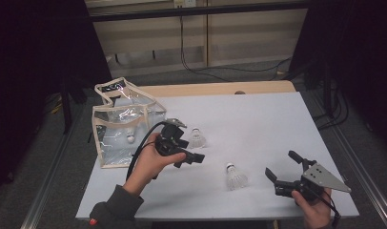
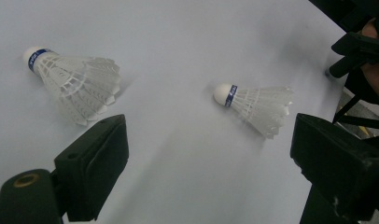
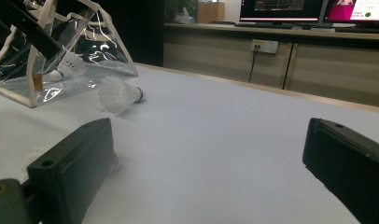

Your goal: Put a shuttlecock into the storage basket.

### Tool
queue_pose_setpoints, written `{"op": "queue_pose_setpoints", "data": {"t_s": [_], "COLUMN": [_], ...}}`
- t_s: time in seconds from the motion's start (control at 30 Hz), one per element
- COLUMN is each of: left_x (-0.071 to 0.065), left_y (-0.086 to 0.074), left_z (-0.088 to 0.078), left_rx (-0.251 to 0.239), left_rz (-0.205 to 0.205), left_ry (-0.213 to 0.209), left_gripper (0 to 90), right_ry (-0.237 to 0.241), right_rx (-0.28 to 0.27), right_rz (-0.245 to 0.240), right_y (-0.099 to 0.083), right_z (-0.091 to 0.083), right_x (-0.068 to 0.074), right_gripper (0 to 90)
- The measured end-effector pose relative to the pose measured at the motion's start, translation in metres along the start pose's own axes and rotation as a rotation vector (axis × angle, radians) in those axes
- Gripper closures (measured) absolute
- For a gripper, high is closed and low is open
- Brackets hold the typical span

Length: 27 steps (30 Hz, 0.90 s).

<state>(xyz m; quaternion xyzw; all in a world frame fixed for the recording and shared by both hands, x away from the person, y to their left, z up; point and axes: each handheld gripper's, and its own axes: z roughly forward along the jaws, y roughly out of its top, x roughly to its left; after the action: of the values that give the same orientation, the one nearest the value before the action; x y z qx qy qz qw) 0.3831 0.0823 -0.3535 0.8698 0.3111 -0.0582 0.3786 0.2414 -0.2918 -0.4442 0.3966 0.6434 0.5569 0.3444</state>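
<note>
Two white shuttlecocks with blue bands lie on the white table (image 1: 258,119). One shuttlecock (image 1: 197,138) (image 2: 75,88) (image 3: 117,95) rests near the bag; the other (image 1: 234,177) (image 2: 257,107) lies closer to the front edge. My left gripper (image 1: 194,149) (image 2: 208,128) hovers low between them, tilted down at the table, open with nothing between its pads. My right gripper (image 1: 282,164) (image 3: 208,128) is at the front right, level with the table, open and holding nothing. A third shuttlecock (image 1: 130,138) (image 3: 68,67) lies inside the clear bag (image 1: 125,124) (image 3: 19,79).
The clear bag with cream trim stands at the table's left side, its mouth upward. A wooden strip (image 1: 220,88) runs along the far edge. Cables (image 1: 206,71) cross the floor behind. Dark drapes flank both sides.
</note>
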Motion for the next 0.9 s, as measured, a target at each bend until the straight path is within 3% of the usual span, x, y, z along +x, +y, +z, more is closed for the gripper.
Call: {"op": "queue_pose_setpoints", "data": {"t_s": [0.9], "left_x": [-0.014], "left_y": [-0.004], "left_z": [0.019], "left_rx": [0.018], "left_rz": [0.046], "left_ry": [-0.045], "left_gripper": [10.5], "right_ry": [0.001], "right_rx": [0.004], "right_rz": [0.002], "right_y": [-0.001], "right_z": [0.001], "right_x": [0.000], "right_gripper": [2.1]}}
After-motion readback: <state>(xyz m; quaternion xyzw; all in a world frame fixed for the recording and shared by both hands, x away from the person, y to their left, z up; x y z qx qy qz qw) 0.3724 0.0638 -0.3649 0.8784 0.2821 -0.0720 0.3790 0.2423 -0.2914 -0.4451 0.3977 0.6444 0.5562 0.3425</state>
